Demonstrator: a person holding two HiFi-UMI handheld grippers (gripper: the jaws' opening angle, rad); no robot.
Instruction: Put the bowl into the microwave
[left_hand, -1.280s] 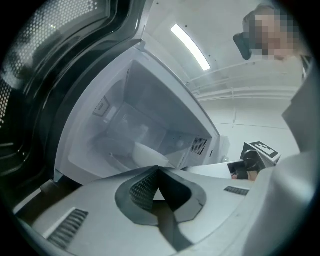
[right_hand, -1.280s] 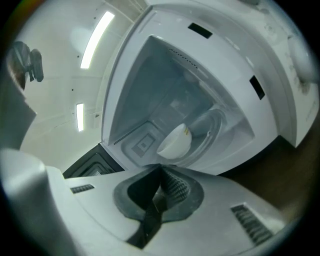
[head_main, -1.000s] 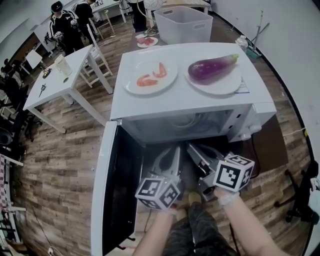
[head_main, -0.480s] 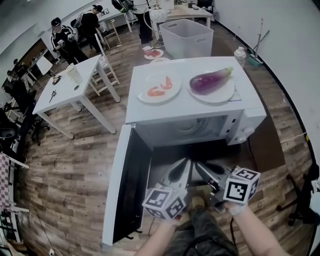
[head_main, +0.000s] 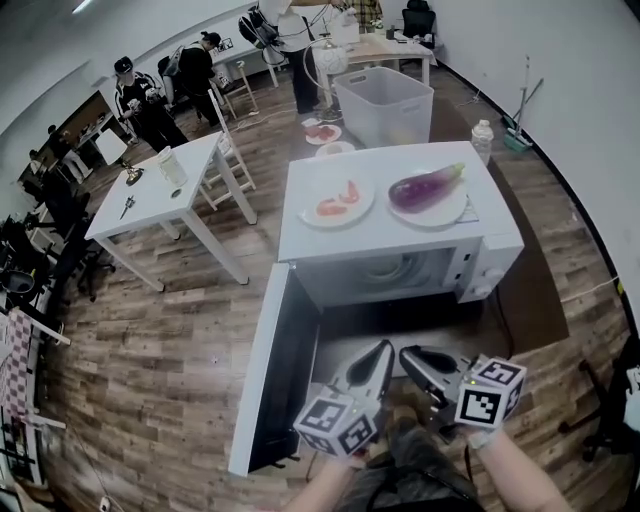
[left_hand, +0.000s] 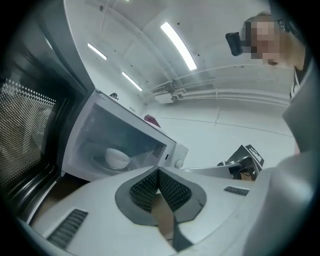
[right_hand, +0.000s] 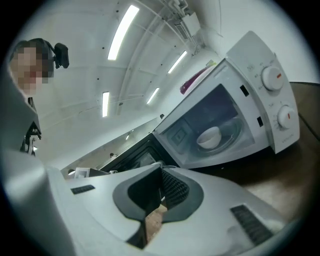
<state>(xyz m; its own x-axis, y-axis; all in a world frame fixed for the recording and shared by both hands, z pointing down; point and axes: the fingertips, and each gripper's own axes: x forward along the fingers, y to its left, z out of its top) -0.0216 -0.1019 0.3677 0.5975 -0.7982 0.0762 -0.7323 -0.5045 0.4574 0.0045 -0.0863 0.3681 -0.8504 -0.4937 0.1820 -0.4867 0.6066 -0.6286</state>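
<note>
the white ceramic bowl (right_hand: 209, 136) sits on the glass turntable inside the white microwave oven (head_main: 400, 225), whose white-framed door with its dark window (head_main: 268, 375) hangs wide open to the left. the microwave rests on a dark brown bench (head_main: 535, 290). on its flat top lie two white plates: the left one (head_main: 338, 203) holds red-orange pieces of food, the right one (head_main: 455, 208) a purple eggplant (head_main: 425, 188). both grippers are held low in front of the open cavity, side by side and clear of the microwave. the left gripper (left_hand: 158, 172) has its ribbed fingers pressed together with nothing between them, and the right gripper (right_hand: 161, 170) likewise has its fingers closed on nothing. neither touches the bowl. beyond the microwave a white plastic tub (head_main: 385, 105) stands on the wooden floor (head_main: 150, 340).
</note>
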